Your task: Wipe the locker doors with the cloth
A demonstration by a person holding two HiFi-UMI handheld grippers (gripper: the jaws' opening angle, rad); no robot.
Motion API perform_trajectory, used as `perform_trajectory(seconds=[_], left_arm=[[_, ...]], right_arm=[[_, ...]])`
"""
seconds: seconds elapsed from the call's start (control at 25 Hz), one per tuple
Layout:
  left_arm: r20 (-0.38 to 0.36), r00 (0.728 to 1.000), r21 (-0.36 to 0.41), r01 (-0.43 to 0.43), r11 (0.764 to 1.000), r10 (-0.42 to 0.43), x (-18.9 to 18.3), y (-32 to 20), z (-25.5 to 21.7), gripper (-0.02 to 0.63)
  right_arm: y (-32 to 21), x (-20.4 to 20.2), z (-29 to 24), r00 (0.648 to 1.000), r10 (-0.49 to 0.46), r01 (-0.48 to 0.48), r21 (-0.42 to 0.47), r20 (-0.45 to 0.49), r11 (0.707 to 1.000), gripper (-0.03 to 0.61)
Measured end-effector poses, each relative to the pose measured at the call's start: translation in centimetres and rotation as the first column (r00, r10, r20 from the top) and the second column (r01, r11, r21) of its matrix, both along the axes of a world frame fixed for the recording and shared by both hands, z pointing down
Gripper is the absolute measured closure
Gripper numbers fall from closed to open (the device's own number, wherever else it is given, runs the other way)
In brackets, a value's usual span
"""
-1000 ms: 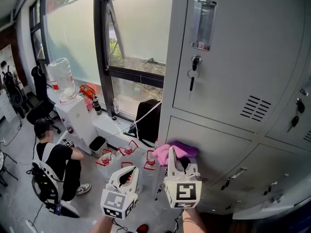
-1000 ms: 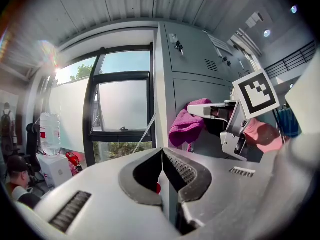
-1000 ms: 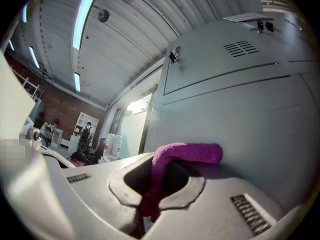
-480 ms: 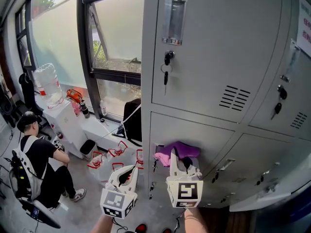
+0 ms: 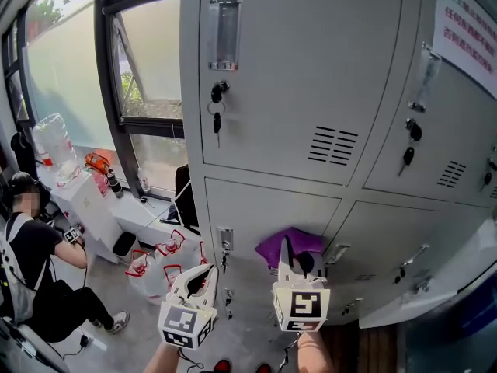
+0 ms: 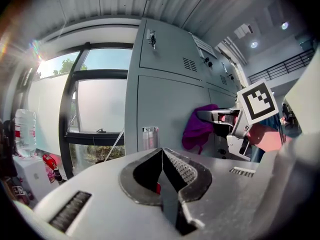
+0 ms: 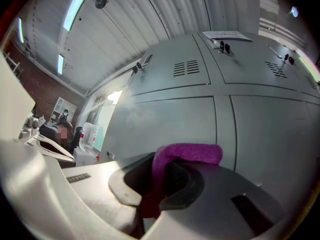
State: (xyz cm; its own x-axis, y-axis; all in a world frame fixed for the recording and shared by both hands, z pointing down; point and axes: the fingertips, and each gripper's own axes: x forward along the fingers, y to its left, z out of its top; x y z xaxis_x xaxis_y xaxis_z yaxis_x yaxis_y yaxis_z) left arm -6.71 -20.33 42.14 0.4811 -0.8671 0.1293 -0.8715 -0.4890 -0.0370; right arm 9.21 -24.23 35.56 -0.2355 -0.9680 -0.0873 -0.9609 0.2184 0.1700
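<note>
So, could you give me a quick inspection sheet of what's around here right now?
Surface: grey locker doors, all shut; keys hang from one lock.
Job's things: purple cloth, held up by a lower door; contact unclear.
Clutter: red-trimmed items on the floor near the window.
Grippers: right gripper clamps the cloth; left gripper shut, empty.
Cables: a thin cord on the floor.
Surroundings: window, water bottle, a seated person.
</note>
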Motion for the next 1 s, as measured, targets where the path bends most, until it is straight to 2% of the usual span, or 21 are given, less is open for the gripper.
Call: perform_trajectory(seconds=[0.48, 1.0], left_arm=[[-0.002, 0.996, 0.007, -0.086, 0.996, 0.086, 4.9, -0.2, -0.2, 0.588], [0.001, 0.996, 0.003, -0.084, 0.996, 0.084, 5.2, -0.3, -0.1, 0.588]], right_arm=[[1.3, 6.6, 0.7, 0.993, 0.115, -0.115, -0.010, 0.013, 0.993, 0.548], [1.4, 6.8, 0.7, 0.992, 0.123, -0.123, 0.002, -0.007, 0.992, 0.548]])
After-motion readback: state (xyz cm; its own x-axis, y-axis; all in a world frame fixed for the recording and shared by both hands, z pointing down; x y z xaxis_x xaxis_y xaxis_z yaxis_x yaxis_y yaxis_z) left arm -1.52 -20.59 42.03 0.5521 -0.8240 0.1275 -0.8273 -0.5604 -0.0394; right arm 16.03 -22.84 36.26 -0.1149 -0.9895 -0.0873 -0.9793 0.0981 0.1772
